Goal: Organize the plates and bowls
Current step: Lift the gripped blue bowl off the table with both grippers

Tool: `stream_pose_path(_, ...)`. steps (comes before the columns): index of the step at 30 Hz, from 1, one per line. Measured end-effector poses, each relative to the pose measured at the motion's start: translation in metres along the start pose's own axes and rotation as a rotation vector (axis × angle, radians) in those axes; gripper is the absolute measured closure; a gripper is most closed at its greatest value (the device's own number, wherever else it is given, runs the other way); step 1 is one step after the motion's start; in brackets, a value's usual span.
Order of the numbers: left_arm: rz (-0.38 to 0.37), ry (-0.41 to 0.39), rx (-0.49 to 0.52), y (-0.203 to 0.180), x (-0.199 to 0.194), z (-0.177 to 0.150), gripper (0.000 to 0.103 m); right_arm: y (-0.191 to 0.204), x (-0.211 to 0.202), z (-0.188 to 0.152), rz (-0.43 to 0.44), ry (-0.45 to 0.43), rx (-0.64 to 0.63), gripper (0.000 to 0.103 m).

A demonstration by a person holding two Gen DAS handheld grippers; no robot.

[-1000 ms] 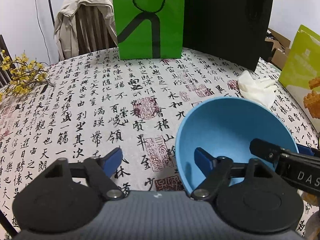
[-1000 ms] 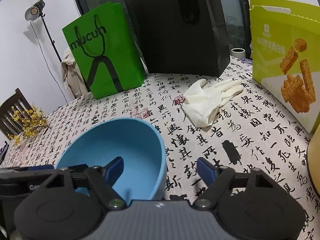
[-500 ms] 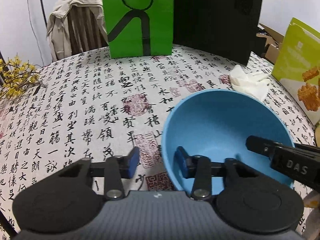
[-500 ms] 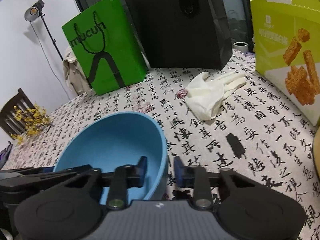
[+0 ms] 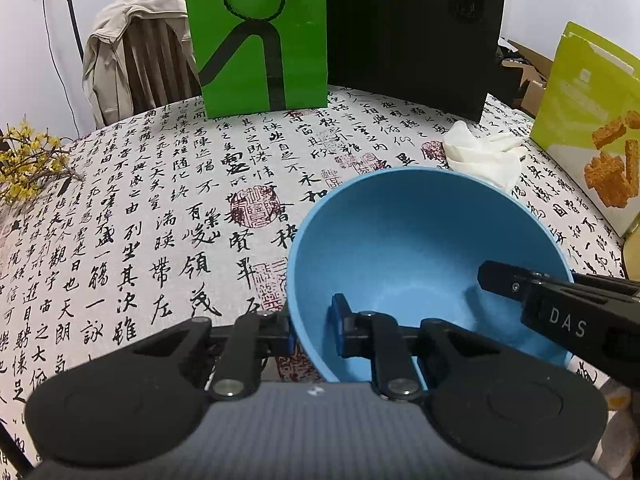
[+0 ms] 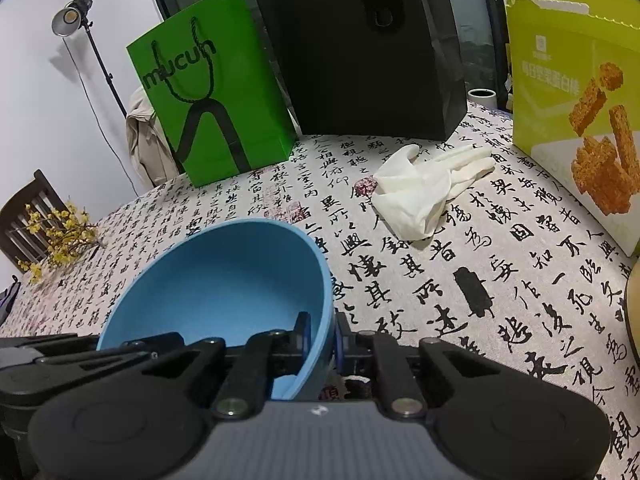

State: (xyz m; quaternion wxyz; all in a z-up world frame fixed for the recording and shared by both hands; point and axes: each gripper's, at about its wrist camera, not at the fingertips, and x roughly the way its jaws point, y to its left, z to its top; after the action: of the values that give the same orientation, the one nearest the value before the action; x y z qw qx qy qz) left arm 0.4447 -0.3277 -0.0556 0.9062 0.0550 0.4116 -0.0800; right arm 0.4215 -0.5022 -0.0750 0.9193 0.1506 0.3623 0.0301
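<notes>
A second ago both of your grippers stood wide open astride the rim of the blue bowl (image 5: 420, 248); now both have clamped onto it. Your left gripper (image 5: 312, 330) has one pad outside the bowl's near-left wall and the other inside, the wall pinched between them. Your right gripper (image 6: 322, 338) does the same on the opposite side of the rim: left pad inside, right pad outside, jaws pressed together on the thin wall. The bowl sits on the calligraphy-print tablecloth (image 5: 168, 208), between your two grippers, and seems not to have left the cloth yet. I judge the grasp step is done, so the bowl is ready to be lifted and carried to wherever it belongs. Ahead of the right jaws, well clear, lies a white glove (image 6: 424, 188).
</notes>
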Motion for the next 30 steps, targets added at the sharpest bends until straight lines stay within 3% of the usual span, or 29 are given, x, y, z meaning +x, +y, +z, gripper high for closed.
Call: stream_pose_path(30,-0.011,-0.055,0.023,-0.006,-0.023,0.002,0.085,0.001,-0.011,-0.001,-0.017,-0.048,-0.004,0.092)
